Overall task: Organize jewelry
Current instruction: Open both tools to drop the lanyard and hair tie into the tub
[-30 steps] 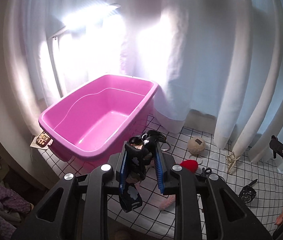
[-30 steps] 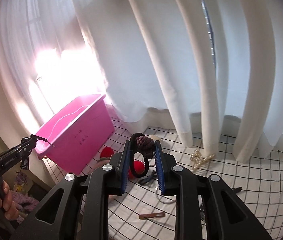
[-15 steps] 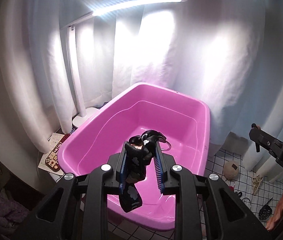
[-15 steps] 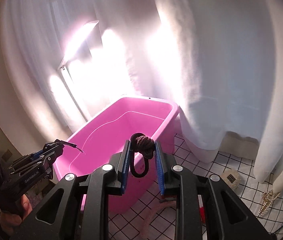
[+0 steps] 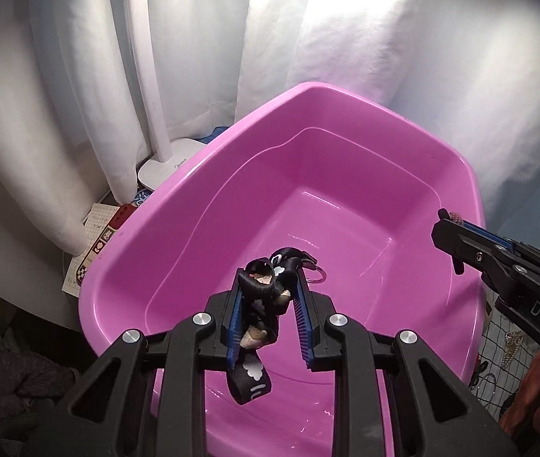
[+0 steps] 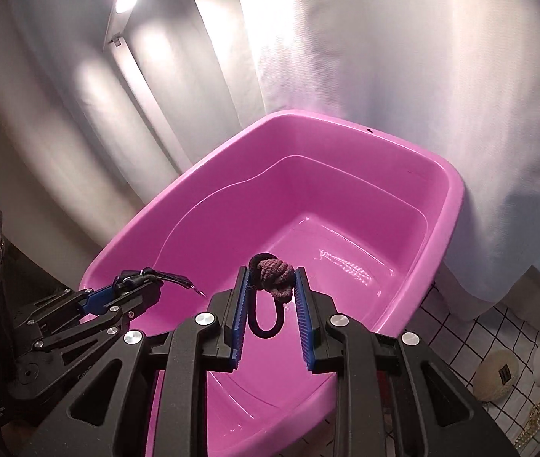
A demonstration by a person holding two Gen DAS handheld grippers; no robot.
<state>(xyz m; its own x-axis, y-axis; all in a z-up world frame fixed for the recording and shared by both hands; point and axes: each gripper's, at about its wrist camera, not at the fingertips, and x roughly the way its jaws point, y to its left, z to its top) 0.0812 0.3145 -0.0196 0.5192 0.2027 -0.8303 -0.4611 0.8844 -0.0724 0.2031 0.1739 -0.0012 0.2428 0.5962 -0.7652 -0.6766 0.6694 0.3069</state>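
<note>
A pink plastic tub (image 5: 346,122) fills both views, and its rim also shows in the right wrist view (image 6: 456,190). My left gripper (image 5: 270,278) is shut on a black strap keychain (image 5: 258,304) with white cloud prints and a metal ring, held above the tub's inside. My right gripper (image 6: 270,278) is shut on a mauve knotted hair tie (image 6: 273,274) with a black elastic loop, also above the tub. Each gripper shows at the edge of the other's view, the right one (image 5: 449,224) and the left one (image 6: 144,278).
White curtains hang behind the tub. A white lamp base (image 5: 167,167) and printed papers (image 5: 94,243) lie left of the tub. On the checked cloth at right lie a cream pompom (image 6: 498,377) and a pearl clip (image 6: 536,422).
Both grippers moved from above the checked cloth to over the pink tub, still holding their items. The tub now looks closer and lower in both views.
</note>
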